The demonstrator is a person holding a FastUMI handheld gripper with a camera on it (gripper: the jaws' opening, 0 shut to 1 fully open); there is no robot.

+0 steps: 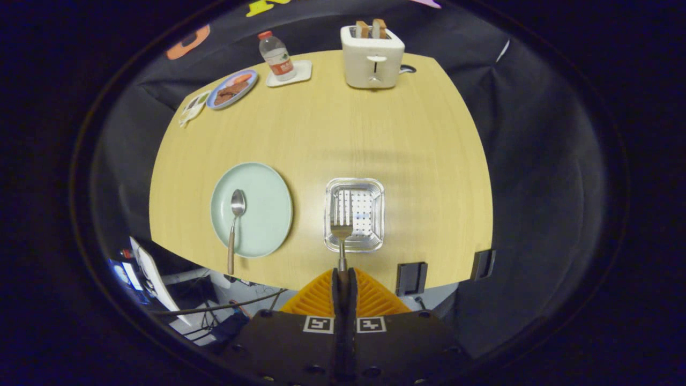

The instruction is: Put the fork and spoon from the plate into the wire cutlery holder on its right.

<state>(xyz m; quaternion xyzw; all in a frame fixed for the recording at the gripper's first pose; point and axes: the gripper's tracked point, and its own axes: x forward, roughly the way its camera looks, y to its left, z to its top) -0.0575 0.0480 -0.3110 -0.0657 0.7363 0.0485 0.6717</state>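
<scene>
The hand-held gripper [343, 276], at the bottom centre of the frame, has its two orange fingers [321, 297] pressed together on the handle of a fork [341, 231]. The fork points straight ahead of the fingers, its tines hanging over the near part of the metal cutlery holder [354, 214], a square perforated basket seen from above at the centre of the frame; whether the tines touch the basket cannot be told.

To the left of the holder, a pale green plate [252, 209] sits on the light wooden surface [343, 134]. A spoon [235, 225] lies on the plate, bowl toward the far side, its handle running over the plate's near rim and past the edge of the surface.

Toward the top of the frame, a white toaster [373, 58] with two slices of bread in its slots stands at the far edge. To its left, a water bottle [275, 56] stands on a white coaster [290, 74], and farther left a blue-rimmed plate of food [232, 89] rests near the upper-left corner of the surface.
</scene>
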